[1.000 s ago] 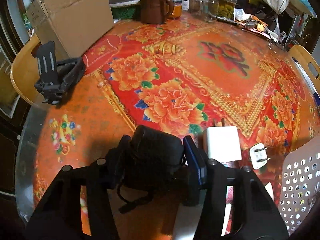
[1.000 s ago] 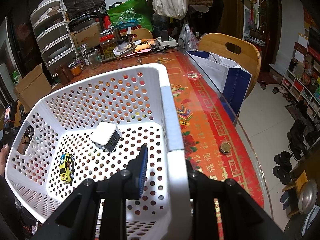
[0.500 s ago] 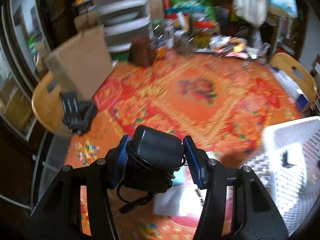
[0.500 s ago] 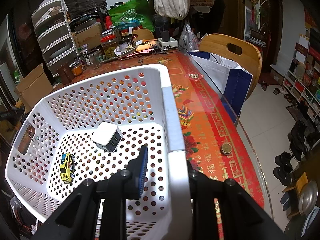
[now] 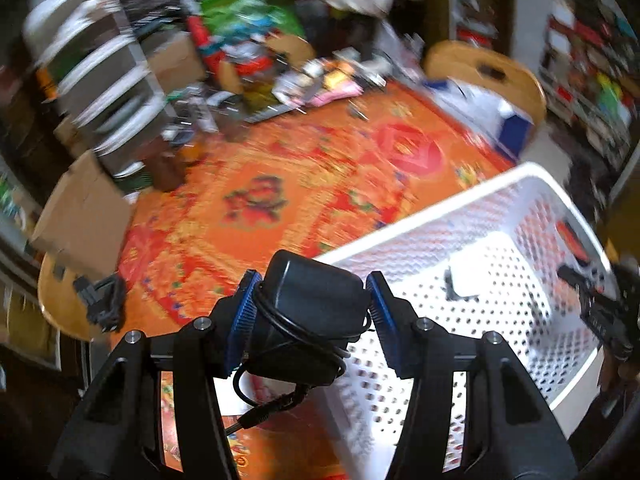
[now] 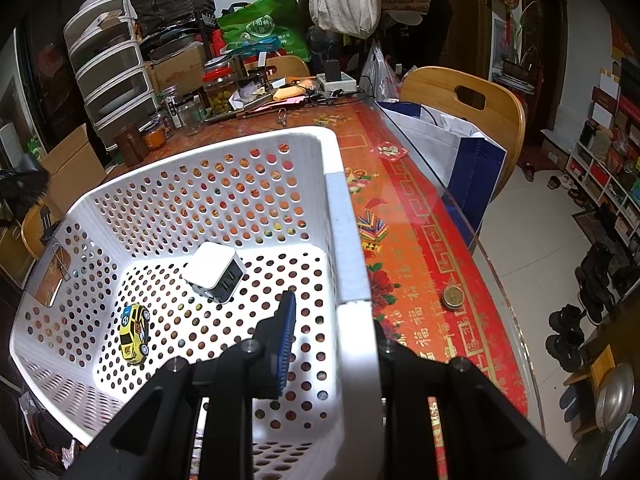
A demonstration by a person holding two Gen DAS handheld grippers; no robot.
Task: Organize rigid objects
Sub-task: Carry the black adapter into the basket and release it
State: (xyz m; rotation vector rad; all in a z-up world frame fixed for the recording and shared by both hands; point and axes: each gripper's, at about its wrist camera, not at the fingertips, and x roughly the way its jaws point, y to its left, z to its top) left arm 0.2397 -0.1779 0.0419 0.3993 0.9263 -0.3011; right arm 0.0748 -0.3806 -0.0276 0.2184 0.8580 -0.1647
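A black adapter (image 5: 316, 312) with its cord wound around it is clamped between the pads of the left gripper (image 5: 310, 314). It is held above the near rim of the white basket (image 5: 424, 216), and the inside of the basket lies beyond it and to the right. The right gripper (image 6: 332, 340) is closed on the basket wall, one finger inside and one outside. Farther in, a white charger (image 6: 214, 270) and a yellow toy car (image 6: 135, 332) lie on the basket floor. The adapter probably must be carried forward and right before it is let go.
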